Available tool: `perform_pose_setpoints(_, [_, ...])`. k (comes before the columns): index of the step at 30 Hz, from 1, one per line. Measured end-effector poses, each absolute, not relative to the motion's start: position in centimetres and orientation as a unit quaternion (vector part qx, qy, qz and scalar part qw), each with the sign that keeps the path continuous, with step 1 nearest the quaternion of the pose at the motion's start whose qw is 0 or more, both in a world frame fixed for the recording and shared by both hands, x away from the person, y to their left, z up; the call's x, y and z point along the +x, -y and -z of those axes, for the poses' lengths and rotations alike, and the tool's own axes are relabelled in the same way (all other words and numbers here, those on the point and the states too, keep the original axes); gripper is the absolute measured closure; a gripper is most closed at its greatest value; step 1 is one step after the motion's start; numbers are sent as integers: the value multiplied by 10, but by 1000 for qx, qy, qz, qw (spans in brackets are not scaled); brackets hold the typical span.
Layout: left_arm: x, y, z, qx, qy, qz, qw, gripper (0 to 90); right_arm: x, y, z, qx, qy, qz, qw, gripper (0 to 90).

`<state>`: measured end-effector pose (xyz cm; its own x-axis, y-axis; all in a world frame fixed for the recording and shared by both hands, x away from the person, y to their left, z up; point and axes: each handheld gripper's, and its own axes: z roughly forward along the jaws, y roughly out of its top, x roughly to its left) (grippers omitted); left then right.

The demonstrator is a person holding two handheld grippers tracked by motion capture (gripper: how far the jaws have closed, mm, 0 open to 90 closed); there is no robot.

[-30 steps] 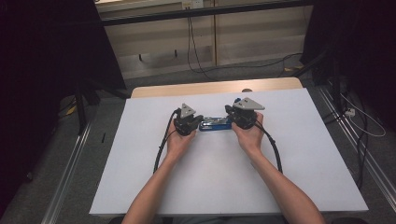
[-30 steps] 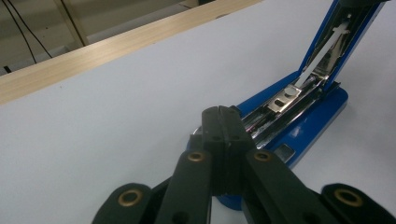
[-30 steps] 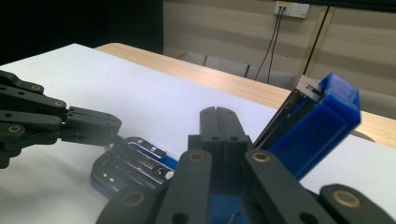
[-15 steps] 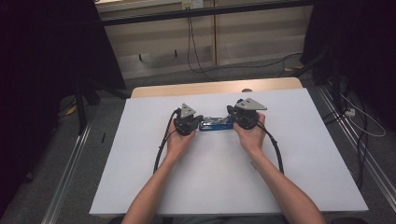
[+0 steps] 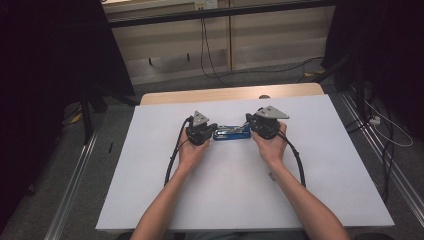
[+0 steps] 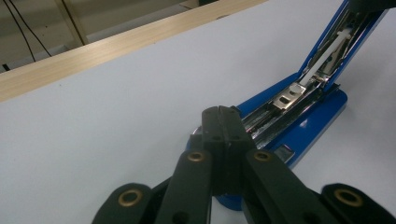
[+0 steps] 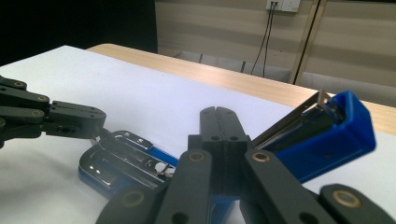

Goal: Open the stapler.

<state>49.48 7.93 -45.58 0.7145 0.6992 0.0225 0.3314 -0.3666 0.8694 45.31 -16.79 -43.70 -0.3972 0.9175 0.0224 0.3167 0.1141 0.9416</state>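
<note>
Blue stapler [image 5: 232,132] sits mid-tabletop, lid hinged up toward three o'clock; nothing has shifted. Your left gripper [image 6: 222,122] and right gripper [image 7: 219,122] both keep their jaws closed, steadying it for loading.

left gripper [image 5: 209,132]: jaws closed, pointing inward | right gripper [image 5: 250,128]: jaws closed, pointing inward | both forearms extended forward, hands gripping bodies

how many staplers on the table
1. A blue stapler lies mid-table on the white sheet, between the left tool and the right tool, its top arm swung open.
</note>
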Motion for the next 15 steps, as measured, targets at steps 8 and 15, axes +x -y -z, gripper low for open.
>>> perform_pose_setpoints(8, [495,-79,455,804,-320,-201,460,900,453,177,440,464,-675,-478,317,900])
perform_pose_setpoints(15, [494,-79,456,802,-321,-201,463,900,453,182,442,466,-678,-473,317,900])
